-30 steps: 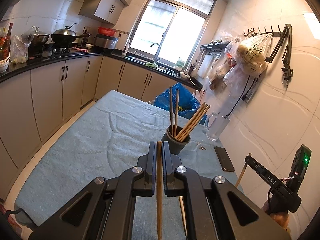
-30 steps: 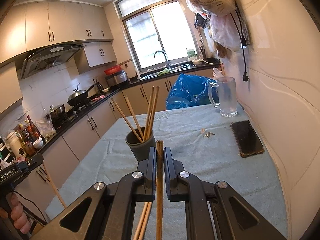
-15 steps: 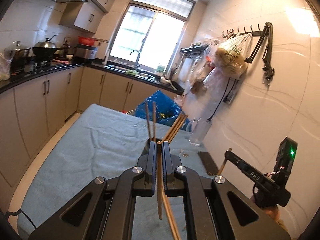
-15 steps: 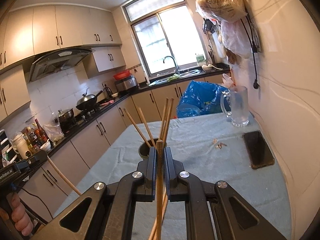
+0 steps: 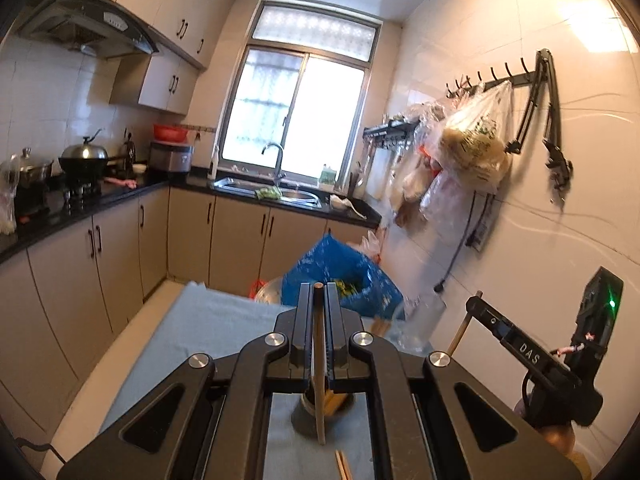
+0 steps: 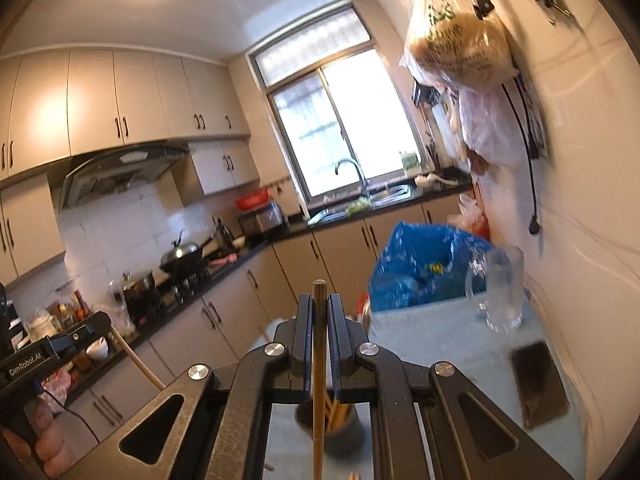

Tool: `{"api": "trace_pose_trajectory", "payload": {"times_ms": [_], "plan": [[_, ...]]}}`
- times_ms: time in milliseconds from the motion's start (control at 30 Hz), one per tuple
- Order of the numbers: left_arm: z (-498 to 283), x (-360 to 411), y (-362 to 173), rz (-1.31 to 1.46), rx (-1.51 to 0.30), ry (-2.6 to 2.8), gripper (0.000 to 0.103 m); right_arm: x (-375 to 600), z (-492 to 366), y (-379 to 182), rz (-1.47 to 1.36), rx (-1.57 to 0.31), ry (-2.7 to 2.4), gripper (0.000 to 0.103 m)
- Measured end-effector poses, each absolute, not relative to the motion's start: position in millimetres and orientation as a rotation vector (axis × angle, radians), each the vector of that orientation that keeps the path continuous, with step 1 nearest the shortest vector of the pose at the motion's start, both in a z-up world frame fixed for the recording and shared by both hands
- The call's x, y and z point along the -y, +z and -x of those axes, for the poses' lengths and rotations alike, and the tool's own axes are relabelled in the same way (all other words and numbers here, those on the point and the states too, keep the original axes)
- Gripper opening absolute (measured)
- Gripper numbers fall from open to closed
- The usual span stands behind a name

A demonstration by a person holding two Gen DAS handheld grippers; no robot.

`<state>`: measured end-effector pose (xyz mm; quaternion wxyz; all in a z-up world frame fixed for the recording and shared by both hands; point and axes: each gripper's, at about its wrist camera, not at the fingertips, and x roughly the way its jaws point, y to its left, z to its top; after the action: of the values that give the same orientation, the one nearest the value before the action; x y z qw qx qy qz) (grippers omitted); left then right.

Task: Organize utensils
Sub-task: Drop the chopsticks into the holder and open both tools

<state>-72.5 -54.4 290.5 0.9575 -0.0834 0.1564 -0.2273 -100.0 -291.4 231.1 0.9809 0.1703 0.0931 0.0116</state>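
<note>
Wooden chopstick (image 5: 319,364) clamped between the closed jaws of the left hand-held gripper (image 5: 319,300), long axis running along the fingers, blunt top poking past the tips, lower end hanging down behind the jaws toward the dark holder cup (image 5: 304,420). Cup sits directly below and just behind the fingertips on the grey-blue cloth of the tabletop (image 5: 224,324), other chopsticks already in it. Right hand-held gripper (image 6: 319,304) likewise pinched shut on its own chopstick (image 6: 318,380), same near-upright axis, its lower end seems over the cup (image 6: 348,432) mouth, depth unclear. Both look about equally near; neither stick reads as released yet. Loose chopsticks (image 5: 343,465) lie on the cloth near the bottom edge.
</note>
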Motion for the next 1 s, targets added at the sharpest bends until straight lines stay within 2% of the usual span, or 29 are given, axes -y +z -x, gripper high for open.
{"api": "trace_pose_trajectory", "payload": {"times_ms": [167, 333, 600, 800, 900, 1000], "plan": [[37.3, 72.6, 301.6, 0.176, -0.294, -0.448, 0.005, 283.8, 67.1, 243.9, -0.336, -0.135, -0.001, 0.007], [2.7, 98.4, 286.4, 0.148, -0.33, -0.429, 0.005, 282.8, 39.3, 235.0, -0.311, -0.118, -0.057, 0.007], [-39.8, 120.9, 231.8, 0.136, -0.483, -0.402, 0.005, 299.0, 13.4, 185.6, -0.371, -0.242, -0.075, 0.008], [-28.8, 114.3, 221.9, 0.147, -0.525, -0.39, 0.005, 296.3, 12.6, 165.9, -0.378, -0.301, -0.045, 0.008], [-12.0, 107.1, 228.5, 0.126, -0.506, -0.379, 0.009, 292.2, 11.5, 157.4, -0.362, -0.333, -0.031, 0.009], [9.6, 91.9, 235.8, 0.129, -0.494, -0.366, 0.022, 292.0, 12.1, 151.6, -0.356, -0.359, -0.015, 0.017]]}}
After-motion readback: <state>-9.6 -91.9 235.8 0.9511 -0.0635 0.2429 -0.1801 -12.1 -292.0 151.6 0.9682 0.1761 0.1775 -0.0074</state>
